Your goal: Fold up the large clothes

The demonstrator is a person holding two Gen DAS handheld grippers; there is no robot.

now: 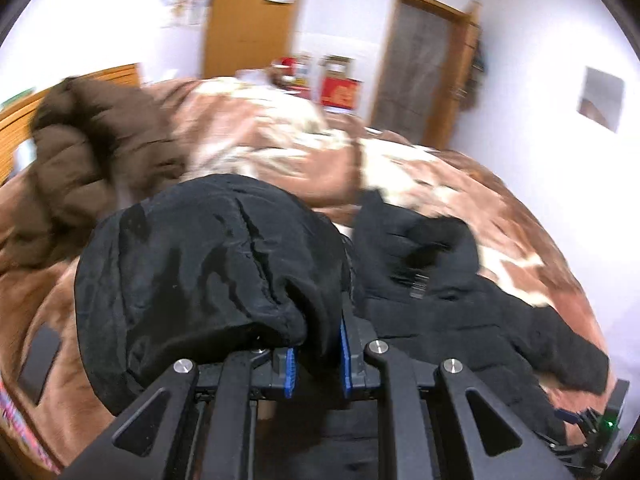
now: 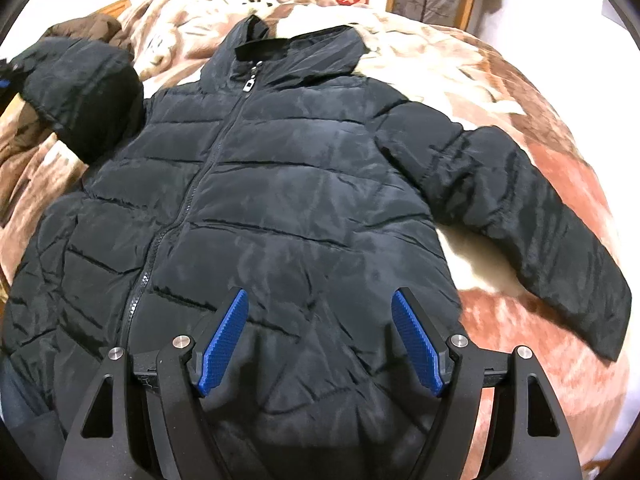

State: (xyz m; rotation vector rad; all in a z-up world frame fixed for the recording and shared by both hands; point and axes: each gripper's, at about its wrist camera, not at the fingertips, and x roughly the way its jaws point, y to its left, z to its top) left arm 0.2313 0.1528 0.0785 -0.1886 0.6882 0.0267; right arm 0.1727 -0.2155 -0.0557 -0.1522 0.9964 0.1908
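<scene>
Left hand-held gripper [image 1: 316, 364] clamped on black jacket sleeve [image 1: 208, 264], blurred brown blanket [image 1: 460, 184], apparently brown coat [image 1: 80, 152] behind

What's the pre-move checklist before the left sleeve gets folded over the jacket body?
1. Left hand-held gripper gripping the left sleeve: ok, fabric bunched between the blue pads.
2. Sleeve lifted off the blanket: ok, raised at the left edge of the right wrist view.
3. Right hand-held gripper free: ok, jaws wide open above the jacket hem, nothing pinched.
4. Jacket flat, zipped: ok, front up, zipper closed.
5. Right sleeve laid out: ok, spread on the blanket.
6. Landing area clear: ok; the brown garment lies apart.
</scene>
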